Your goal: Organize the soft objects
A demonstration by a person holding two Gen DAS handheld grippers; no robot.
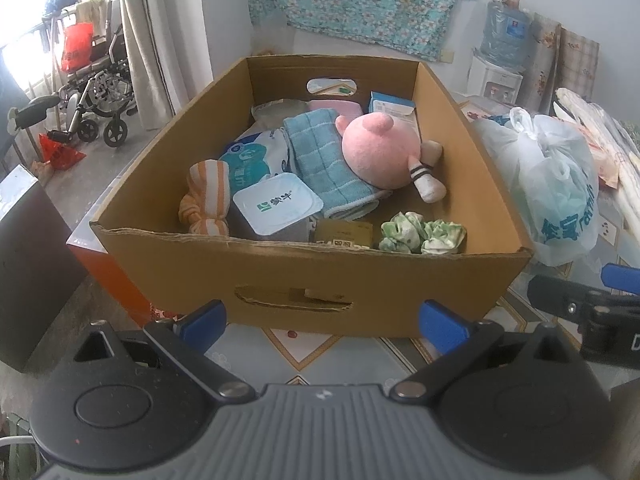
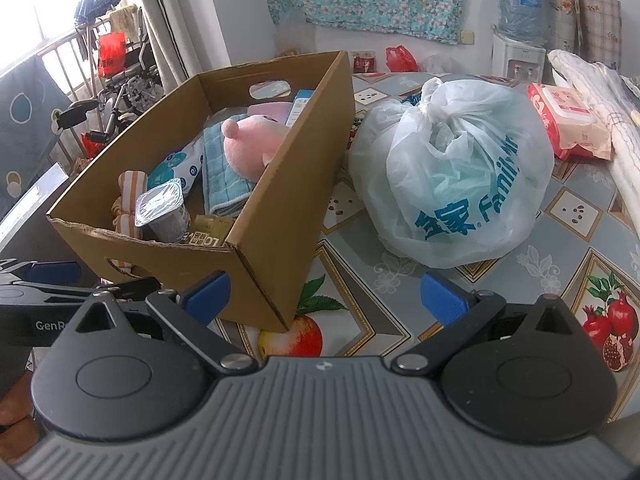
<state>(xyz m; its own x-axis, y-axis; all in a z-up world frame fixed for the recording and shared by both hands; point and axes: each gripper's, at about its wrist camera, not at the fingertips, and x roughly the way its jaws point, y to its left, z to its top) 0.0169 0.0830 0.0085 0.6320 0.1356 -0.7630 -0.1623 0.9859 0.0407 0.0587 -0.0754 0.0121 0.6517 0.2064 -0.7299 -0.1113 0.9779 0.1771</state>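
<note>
The left gripper (image 1: 322,322) hovered low before the near wall of the cardboard box (image 1: 304,272), level and aimed toward twelve o'clock, its blue fingers (image 1: 202,320) spread wide with nothing between them and nothing touched. Inside the box, at nine o'clock, lay an orange-striped cloth (image 1: 206,200), knotted, beside a sealed yogurt cup (image 1: 276,202). The blue towel (image 1: 324,168) ran its long axis from eleven toward five o'clock, and the pink plush toy (image 1: 374,154) lay upon it, its striped leg pointing toward five o'clock. A green floral scrunchie (image 1: 422,234) sat in the near corner at four o'clock, apart from the rest. The right gripper (image 2: 324,298) was held over the tablecloth (image 2: 560,240) just beside the box's near right corner, likewise level and pointing toward twelve o'clock, fingers parted wide and empty. A tied plastic bag (image 2: 460,172) stood at one o'clock from it, near the box.
</note>
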